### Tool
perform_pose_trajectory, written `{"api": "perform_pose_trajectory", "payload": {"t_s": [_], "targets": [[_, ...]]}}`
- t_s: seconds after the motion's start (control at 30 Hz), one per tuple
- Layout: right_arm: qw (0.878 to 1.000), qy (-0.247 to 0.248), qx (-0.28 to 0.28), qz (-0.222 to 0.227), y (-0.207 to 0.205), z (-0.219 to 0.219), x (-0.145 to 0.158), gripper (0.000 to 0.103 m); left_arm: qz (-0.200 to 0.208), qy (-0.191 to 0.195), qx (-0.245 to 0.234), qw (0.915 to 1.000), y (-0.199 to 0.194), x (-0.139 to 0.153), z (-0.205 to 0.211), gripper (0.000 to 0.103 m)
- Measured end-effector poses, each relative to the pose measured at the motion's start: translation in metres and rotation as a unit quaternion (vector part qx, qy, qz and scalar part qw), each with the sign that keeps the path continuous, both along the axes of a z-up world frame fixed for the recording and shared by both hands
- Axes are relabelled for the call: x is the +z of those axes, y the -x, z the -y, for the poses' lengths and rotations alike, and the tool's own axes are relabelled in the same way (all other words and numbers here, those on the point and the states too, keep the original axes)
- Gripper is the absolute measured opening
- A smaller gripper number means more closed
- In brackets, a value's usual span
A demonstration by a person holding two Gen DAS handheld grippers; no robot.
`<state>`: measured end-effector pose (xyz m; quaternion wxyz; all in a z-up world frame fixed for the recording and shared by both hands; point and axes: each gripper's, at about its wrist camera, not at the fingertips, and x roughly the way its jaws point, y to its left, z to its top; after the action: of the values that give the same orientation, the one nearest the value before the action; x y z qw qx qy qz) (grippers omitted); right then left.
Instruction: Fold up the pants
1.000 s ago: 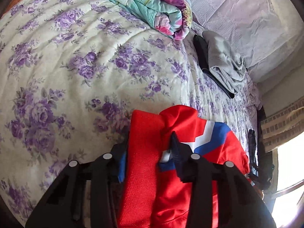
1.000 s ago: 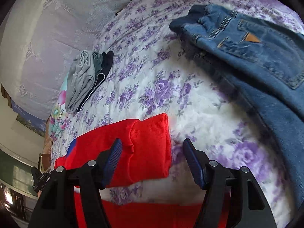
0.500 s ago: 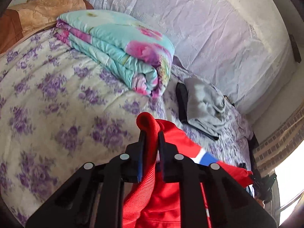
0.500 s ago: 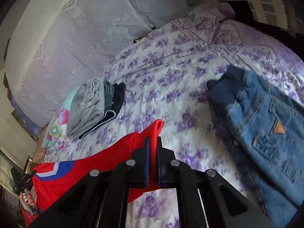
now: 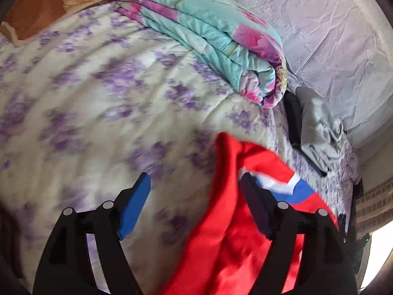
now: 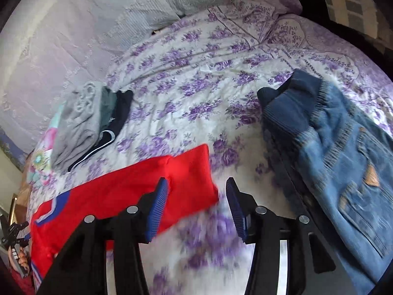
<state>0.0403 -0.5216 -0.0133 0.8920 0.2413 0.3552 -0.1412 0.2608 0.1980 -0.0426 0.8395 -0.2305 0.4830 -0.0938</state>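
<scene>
Jaws spread wide on both grippers, we note: left gripper [image 5: 195, 204] and right gripper [image 6: 196, 206] hold nothing. Red pants [image 6: 122, 194] lie folded on the bed [image 6: 196, 93], under both. Jeans [image 6: 343, 152] near the bed's right edge; folded grey clothes [image 6: 78, 120] toward its far-left side; rolled quilt [image 5: 221, 39] beyond.

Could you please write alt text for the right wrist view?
The open right gripper hovers over red pants lying folded on a purple-flowered bedspread. Blue jeans lie to the right, and folded grey and black clothes to the left.
</scene>
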Motion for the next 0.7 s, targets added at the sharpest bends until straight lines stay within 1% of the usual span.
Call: {"api": "perform_pose_trajectory", "payload": {"t_s": [0.03,0.1,0.17,0.2,0.27,0.3,0.37,0.43,0.47,0.5,0.53,0.57,0.6,0.63,0.67,0.7], "targets": [[1.0,-0.008,0.005,0.01,0.017,-0.005,0.004,0.061,-0.005,0.002,-0.005,1.0,0.008,-0.001,-0.006,0.073],[0.999,-0.023,0.016,0.023,0.051,-0.016,0.008,0.064,-0.022,0.022,-0.016,0.9994,0.036,-0.009,-0.023,0.073],[0.999,-0.03,0.024,0.025,0.082,-0.029,0.006,0.065,-0.038,0.046,-0.028,0.9978,0.067,-0.025,-0.037,0.073],[0.999,-0.033,0.025,0.024,0.1,-0.036,0.003,0.065,-0.039,0.053,-0.032,0.9973,0.078,-0.03,-0.037,0.073],[0.998,-0.045,0.027,0.026,0.133,-0.048,-0.002,0.065,-0.028,0.06,-0.042,0.9969,0.098,-0.036,-0.036,0.073],[0.998,-0.051,0.026,0.029,0.145,-0.052,-0.004,0.065,-0.011,0.055,-0.049,0.9972,0.109,-0.036,-0.033,0.073],[0.997,-0.065,0.026,0.032,0.169,-0.061,-0.008,0.065,0.002,0.051,-0.065,0.9966,0.12,-0.036,-0.023,0.074],[0.996,-0.077,0.032,0.04,0.19,-0.073,-0.012,0.065,0.004,0.077,-0.096,0.9924,0.125,-0.04,-0.006,0.074],[0.995,-0.078,0.035,0.044,0.198,-0.079,-0.013,0.065,0.006,0.076,-0.1,0.9921,0.126,-0.041,0.002,0.074],[0.995,-0.08,0.037,0.047,0.206,-0.084,-0.014,0.065,0.021,0.056,-0.098,0.9933,0.128,-0.041,0.012,0.074],[0.994,-0.085,0.038,0.049,0.214,-0.088,-0.016,0.065,0.032,0.051,-0.1,0.9932,0.129,-0.041,0.017,0.073],[0.994,-0.09,0.038,0.05,0.22,-0.091,-0.017,0.065,0.04,0.052,-0.1,0.9928,0.13,-0.041,0.021,0.068],[0.993,-0.095,0.037,0.051,0.227,-0.093,-0.018,0.065,0.046,0.049,-0.085,0.9941,0.129,-0.042,0.022,0.059],[0.993,-0.098,0.036,0.051,0.233,-0.094,-0.017,0.066,0.045,0.056,-0.078,0.9944,0.129,-0.043,0.02,0.04],[0.993,-0.099,0.035,0.049,0.239,-0.095,-0.017,0.066,0.043,0.077,-0.079,0.993,0.129,-0.043,0.017,0.032],[0.993,-0.099,0.032,0.047,0.246,-0.095,-0.016,0.067,0.039,0.104,-0.077,0.9908,0.131,-0.042,0.011,0.028]]}}
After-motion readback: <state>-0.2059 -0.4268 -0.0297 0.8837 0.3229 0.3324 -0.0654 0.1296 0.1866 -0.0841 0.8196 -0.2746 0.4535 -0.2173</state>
